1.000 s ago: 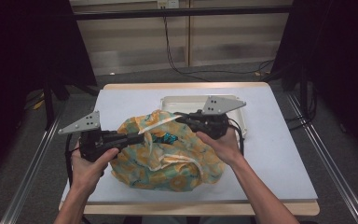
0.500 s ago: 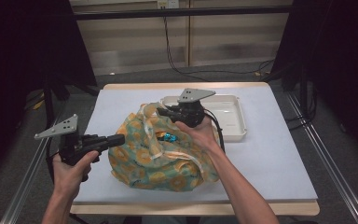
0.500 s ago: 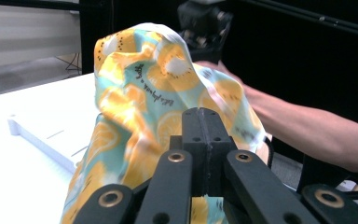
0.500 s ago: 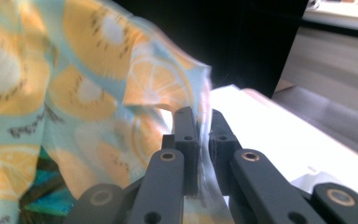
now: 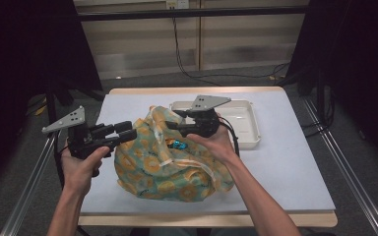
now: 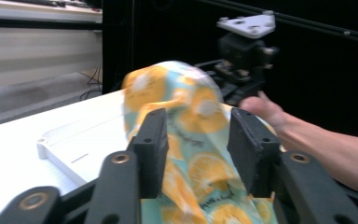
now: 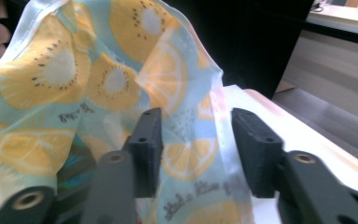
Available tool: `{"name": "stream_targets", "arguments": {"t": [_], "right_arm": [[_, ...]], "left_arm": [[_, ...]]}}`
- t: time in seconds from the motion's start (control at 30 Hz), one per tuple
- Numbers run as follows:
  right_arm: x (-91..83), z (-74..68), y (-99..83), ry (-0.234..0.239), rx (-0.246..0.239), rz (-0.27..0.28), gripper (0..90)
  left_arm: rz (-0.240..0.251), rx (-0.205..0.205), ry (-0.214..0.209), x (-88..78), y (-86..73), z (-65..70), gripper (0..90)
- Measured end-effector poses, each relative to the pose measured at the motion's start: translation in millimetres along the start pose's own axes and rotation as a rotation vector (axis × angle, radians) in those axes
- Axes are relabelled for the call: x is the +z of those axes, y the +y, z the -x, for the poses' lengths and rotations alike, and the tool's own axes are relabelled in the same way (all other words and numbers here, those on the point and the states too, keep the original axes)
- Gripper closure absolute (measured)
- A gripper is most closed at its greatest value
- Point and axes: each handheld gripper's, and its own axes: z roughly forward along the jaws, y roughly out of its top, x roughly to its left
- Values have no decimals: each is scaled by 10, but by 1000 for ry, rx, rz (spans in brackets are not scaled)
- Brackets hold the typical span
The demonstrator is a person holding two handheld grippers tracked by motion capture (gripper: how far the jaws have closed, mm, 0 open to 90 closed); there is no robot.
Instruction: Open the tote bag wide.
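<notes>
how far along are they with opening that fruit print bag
Partly done: the fruit-print bag gapes at the top, a blue item showing inside. In hand: both claws have just been opening, left claw and right claw with fabric between unpressed jaws. Left: the white tray looks unused.

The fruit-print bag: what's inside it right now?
Through the bag's open top, something small, blue and shiny shows in the high view. The cloth covers the rest, so I can't tell what else it holds.

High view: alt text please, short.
A person's two hands each hold a tool at a fruit-print cloth bag on a white table: the left tool at its left edge, the right tool at its top. A white tray lies behind.
</notes>
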Motion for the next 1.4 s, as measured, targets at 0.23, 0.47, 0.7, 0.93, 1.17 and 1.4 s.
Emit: {"name": "stream_targets", "arguments": {"t": [0.23,0.47,0.7,0.93,1.17,1.4], "right_arm": [[-338,36,-51,-42,15,14,380],[-550,-45,-149,-29,18,9,371],[-661,-201,-217,7,7,2,378],[-728,-250,-263,21,2,-9,381],[-751,-286,-282,32,-4,-12,380],[-813,-312,-373,48,7,-24,375]], "left_arm": [[-49,-14,27,148,-12,-88,542],[-89,11,-5,126,-31,-68,900],[-26,-20,15,-131,-42,-113,900],[-18,-16,-7,-104,-13,-138,640],[-105,15,25,247,109,-120,342],[-196,55,1,406,131,-112,688]]}}
